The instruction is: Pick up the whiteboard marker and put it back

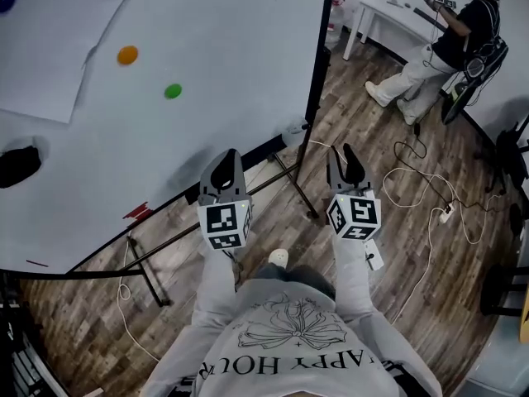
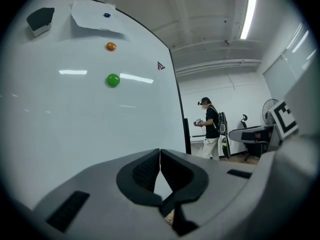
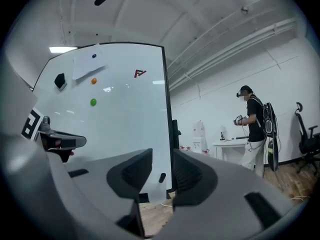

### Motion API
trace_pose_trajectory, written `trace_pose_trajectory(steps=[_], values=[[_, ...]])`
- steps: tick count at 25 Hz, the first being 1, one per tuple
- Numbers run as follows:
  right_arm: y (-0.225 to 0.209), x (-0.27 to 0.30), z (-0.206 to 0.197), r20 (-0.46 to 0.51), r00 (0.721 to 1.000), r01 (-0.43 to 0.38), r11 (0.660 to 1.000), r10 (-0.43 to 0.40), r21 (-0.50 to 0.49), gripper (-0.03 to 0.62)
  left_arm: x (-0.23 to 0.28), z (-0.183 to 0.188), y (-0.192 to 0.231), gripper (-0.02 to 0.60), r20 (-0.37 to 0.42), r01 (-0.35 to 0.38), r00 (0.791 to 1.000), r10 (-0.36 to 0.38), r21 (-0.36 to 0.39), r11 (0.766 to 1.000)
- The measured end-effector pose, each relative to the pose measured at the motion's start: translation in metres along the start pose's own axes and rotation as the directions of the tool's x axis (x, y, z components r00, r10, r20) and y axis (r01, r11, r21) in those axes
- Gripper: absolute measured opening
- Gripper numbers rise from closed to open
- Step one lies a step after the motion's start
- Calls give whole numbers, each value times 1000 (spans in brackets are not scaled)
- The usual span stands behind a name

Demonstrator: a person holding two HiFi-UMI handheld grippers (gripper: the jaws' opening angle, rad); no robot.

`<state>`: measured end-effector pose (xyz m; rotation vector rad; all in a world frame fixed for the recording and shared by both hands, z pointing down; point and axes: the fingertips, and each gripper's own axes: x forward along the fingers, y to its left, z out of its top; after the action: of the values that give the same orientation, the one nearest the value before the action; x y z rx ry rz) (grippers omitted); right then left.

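Note:
The whiteboard fills the left of the head view and stands just ahead of both grippers. A small red object, perhaps the marker, lies on the board's bottom ledge to the left of my left gripper. That gripper is shut and empty, its jaws touching at the tips. My right gripper is held level off the board's right edge, open, with nothing between its jaws. A small dark stub shows low on the board beyond them.
An orange magnet, a green magnet, a paper sheet and a black eraser are on the board. Its stand legs and cables cross the wooden floor. A person stands by a white table.

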<state>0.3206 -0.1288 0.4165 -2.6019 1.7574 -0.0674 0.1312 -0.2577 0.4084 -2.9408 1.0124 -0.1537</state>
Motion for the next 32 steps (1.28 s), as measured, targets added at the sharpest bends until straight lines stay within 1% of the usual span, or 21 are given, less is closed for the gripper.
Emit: trace_pose_trajectory(steps=[8,12,16,23,27,32], values=[[-3,41,-19,-55,997,-61,998,61,3,115,27,-14,8,6,-45,-47,998,47,-13,999],[-5,63,-27,-81,990,-113,994,113,5,116,35,-22,11,6,-72,-97,993,94,-29,995],[-3,85,-37,-114,977,-181,984,179,-8,117,41,-28,10,6,-98,-154,984,150,-44,987],[2,116,-52,-158,943,-301,953,293,-23,120,48,-33,9,6,-119,-257,961,250,-48,965],[4,127,-62,-178,919,-362,932,352,-31,120,46,-40,6,8,-139,-317,942,307,-55,947],[6,139,-78,-212,890,-417,908,403,-27,120,39,-47,6,6,-161,-382,916,368,-63,922]])
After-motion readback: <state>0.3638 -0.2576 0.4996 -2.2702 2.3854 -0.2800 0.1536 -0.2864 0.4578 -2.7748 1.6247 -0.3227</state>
